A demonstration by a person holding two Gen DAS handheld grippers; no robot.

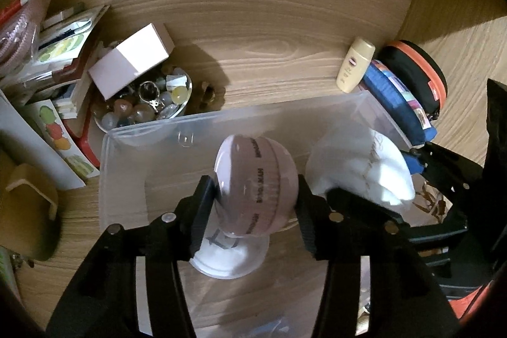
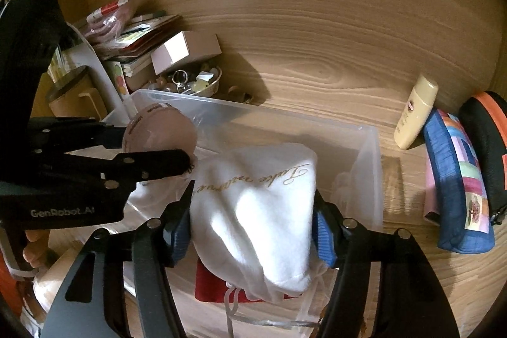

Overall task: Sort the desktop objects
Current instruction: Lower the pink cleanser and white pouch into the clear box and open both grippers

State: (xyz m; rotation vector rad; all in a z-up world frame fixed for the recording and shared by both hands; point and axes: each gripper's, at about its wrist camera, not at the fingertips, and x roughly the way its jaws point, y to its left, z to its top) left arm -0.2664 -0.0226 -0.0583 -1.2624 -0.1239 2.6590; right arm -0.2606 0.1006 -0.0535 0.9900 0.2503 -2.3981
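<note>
A pink round case (image 1: 256, 179) with a printed band hangs over the clear plastic bin (image 1: 221, 113), and my left gripper (image 1: 255, 201) is shut on its two sides. The right wrist view shows that case (image 2: 158, 132) at the bin's left end. My right gripper (image 2: 252, 205) is shut on a white cloth pouch (image 2: 253, 211) with gold script, blue pads pressing both sides, above the bin (image 2: 285, 116). In the left wrist view the pouch (image 1: 358, 170) is just right of the case. A white round lid (image 1: 221, 258) and a red item (image 2: 215, 284) lie in the bin.
Left of the bin are a glass bowl of stones and trinkets (image 1: 142, 106), a pink box (image 1: 133, 59), stacked packets (image 1: 57, 53) and a tan mug (image 1: 28, 211). To the right stand a cream bottle (image 1: 355, 65), a blue patchwork pouch (image 1: 396, 103) and a black-and-orange case (image 1: 418, 75).
</note>
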